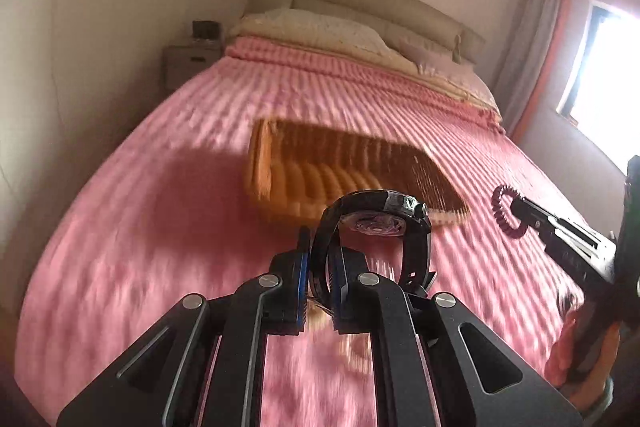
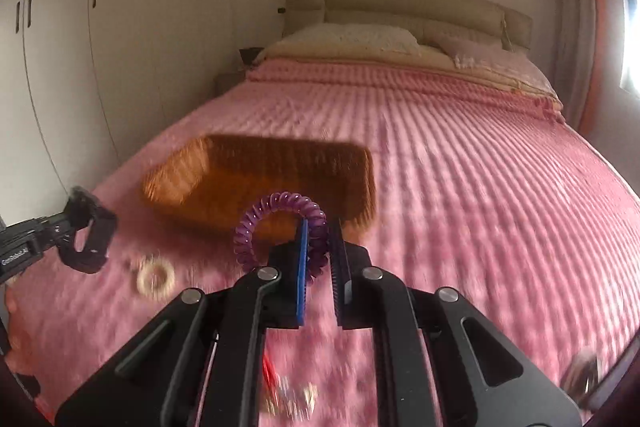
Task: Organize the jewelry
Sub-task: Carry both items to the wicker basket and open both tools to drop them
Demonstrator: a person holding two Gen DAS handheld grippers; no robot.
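Left wrist view: left tool (image 1: 320, 267) clenched on the watch (image 1: 376, 223) strap, above the bed (image 1: 160, 227), near the basket (image 1: 320, 167).
Watch: rather heavy, stiff case; strap is the good hold.
Right tool (image 2: 320, 251): clenched on the coil band (image 2: 276, 227); light, springy, may slip.
Bed: soft pink ribbed cover; ring (image 2: 155, 279) lies near its foot edge.
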